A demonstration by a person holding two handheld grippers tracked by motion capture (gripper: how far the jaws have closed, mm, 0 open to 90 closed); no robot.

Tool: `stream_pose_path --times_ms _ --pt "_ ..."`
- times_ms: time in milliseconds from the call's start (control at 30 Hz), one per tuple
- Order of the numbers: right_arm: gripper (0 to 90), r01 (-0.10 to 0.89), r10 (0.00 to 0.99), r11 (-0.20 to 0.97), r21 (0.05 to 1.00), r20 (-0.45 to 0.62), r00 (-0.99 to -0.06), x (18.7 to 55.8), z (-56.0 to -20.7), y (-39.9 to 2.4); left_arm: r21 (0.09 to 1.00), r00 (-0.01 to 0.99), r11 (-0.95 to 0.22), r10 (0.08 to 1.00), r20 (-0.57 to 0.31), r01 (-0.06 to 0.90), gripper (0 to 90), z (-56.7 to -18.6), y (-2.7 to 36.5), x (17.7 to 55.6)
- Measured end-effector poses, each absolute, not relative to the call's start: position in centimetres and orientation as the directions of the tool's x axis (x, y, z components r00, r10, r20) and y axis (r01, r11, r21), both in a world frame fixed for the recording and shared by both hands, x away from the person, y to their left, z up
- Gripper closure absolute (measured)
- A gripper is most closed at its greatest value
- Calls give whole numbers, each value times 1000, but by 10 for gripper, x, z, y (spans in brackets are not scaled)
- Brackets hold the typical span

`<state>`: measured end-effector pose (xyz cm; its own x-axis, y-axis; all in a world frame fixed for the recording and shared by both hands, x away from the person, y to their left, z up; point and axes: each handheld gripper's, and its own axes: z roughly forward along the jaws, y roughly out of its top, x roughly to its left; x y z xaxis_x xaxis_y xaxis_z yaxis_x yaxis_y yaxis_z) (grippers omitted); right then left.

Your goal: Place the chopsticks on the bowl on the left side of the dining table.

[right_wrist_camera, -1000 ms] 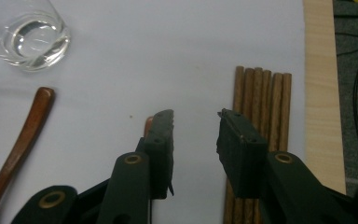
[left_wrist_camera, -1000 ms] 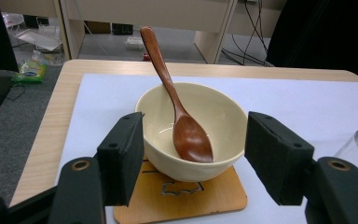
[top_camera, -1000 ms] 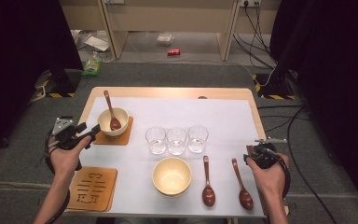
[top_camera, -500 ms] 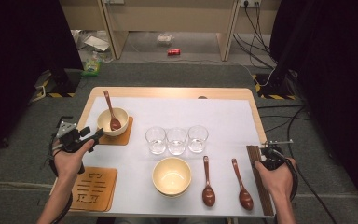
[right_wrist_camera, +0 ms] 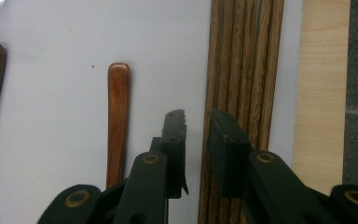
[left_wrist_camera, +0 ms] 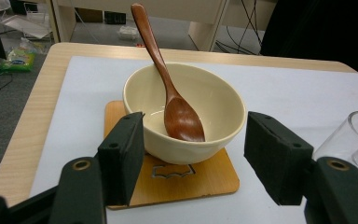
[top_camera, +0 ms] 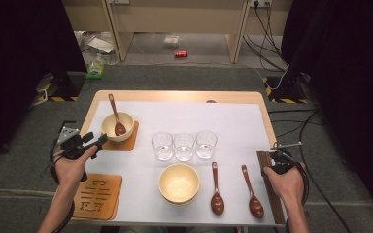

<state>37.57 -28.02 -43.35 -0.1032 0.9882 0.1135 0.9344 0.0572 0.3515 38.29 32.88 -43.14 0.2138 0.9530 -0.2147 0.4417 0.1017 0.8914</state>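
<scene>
Laid out on the pale wooden bench (top_camera: 175, 96), over a white sheet (top_camera: 233, 116), is what looks like a half-finished place setting. One bowl (left_wrist_camera: 214, 102) already sits on its wooden coaster (left_wrist_camera: 205, 179) with a spoon (left_wrist_camera: 182, 119) leaning inside, handle up. A second coaster (top_camera: 97, 196) lies bare at the near left. A second bowl (top_camera: 178, 183), two loose spoons (top_camera: 216, 189) and three glasses (top_camera: 184, 145) wait mid-bench.

The left claw (top_camera: 96, 139) hovers just beside the set bowl with its jaws wide, one either side of it in the left gripper view and not pressing. That fits a hand parked after setting down, or ready to nudge.

The dark wooden chopsticks (right_wrist_camera: 244, 56) lie bundled along the right edge of the sheet. The right claw (right_wrist_camera: 196, 123) points along them, its jaws narrow and just now closing. The leftmost stick sits at the right-hand pad with a gap left, so nothing is gripped yet. It is probably lining up to pick out one stick.
</scene>
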Motion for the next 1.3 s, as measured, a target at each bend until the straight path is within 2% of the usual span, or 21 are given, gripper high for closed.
stream_pose_path --times_ms 467,967,1300 --pt "792 966 995 38 255 77 -60 385 -443 -276 892 210 107 953 -217 439 378 -432 331 381" --pt "796 976 997 47 213 55 -60 392 -449 -265 893 212 107 953 -218 437 379 -431 331 380" --pt "800 991 998 27 132 51 -34 387 -445 -262 893 209 110 953 -219 436 380 -431 332 380"
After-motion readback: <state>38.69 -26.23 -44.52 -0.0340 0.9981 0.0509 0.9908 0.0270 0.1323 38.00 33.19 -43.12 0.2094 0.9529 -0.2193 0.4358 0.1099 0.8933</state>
